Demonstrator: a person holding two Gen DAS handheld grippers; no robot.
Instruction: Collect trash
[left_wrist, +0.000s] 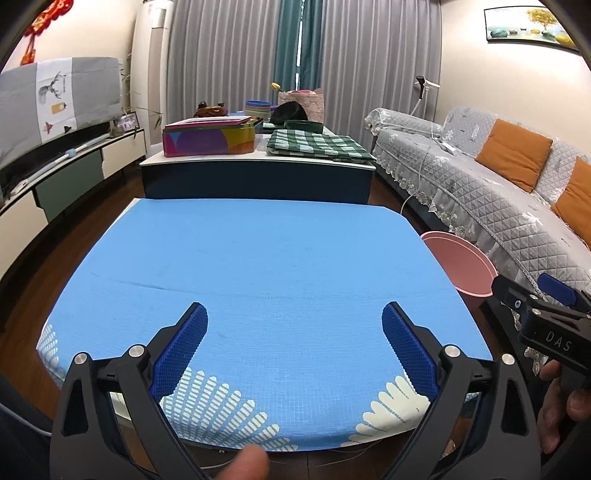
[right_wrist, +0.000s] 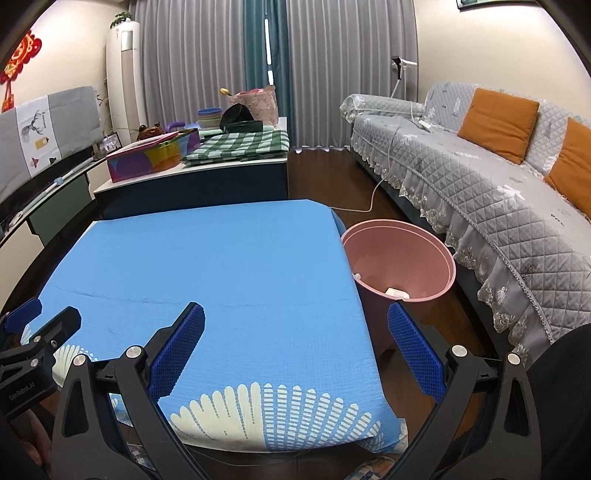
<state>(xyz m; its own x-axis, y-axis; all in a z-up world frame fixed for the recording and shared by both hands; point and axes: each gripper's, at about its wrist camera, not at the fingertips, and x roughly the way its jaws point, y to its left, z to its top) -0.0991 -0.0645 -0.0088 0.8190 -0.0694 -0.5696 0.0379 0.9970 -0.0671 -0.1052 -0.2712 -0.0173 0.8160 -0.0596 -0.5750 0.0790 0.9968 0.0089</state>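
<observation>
In the left wrist view the worktop (left_wrist: 258, 266) hides most of the pink bin (left_wrist: 461, 262), and the picture's edge cuts off the right gripper (left_wrist: 546, 317). The white scraps (right_wrist: 397, 292) inside the bin are too small to identify.

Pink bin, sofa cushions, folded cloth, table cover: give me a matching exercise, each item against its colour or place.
Items:
1. bin
2. sofa cushions
3. folded checked cloth
4. table cover

Descriptions:
A. orange
B. green and white, on the far table
C. pink, on the floor beside the near table
D. blue with a white pattern

Pairs: 1-C, 2-A, 3-B, 4-D
</observation>
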